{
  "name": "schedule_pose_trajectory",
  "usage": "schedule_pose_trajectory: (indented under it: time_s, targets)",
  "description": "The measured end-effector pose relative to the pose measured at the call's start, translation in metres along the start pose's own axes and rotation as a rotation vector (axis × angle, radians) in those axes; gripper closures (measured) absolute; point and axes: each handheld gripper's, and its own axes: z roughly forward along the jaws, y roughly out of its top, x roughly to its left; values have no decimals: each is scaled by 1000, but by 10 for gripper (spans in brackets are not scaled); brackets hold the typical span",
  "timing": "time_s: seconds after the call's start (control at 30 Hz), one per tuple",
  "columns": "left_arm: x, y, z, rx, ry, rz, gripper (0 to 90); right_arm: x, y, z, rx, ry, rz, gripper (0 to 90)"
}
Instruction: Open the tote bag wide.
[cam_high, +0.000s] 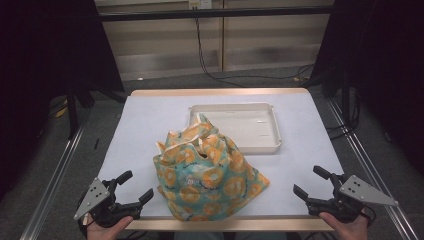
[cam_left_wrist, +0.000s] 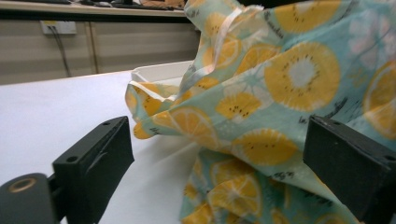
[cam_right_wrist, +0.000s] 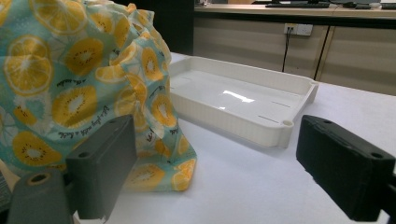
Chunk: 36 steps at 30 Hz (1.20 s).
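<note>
Both hands come in from the near edge, each holding a gripper low and roughly level. The left gripper (cam_high: 136, 187) angles inward, fingers (cam_left_wrist: 95, 161) spread wide with nothing pressed between them. The right gripper (cam_high: 311, 182) mirrors it, fingers (cam_right_wrist: 103, 161) equally wide apart.

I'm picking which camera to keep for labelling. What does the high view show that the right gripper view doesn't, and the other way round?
High view alone: both grippers, left and right, open at the table's near edge, and the floor around it. Right gripper view alone: a wall socket and a close look at the tray's ribbed side. Both show the fruit-print cloth bunched beside the white tray.
</note>
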Motion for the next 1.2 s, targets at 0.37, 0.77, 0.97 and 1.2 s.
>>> schedule_pose_trajectory:
  time_s: [0.37,0.77,0.97,1.2]
  targets:
    - [0,1,1,27,8,24,145,-1,0,0,5,38,15,224]
    - [-10,14,2,73,-50,58,287,3,1,3,23,94,18,254]
    - [-7,23,3,84,-68,43,336,2,0,2,26,111,31,257]
    - [-7,39,12,64,-121,25,377,2,1,4,30,118,40,256]
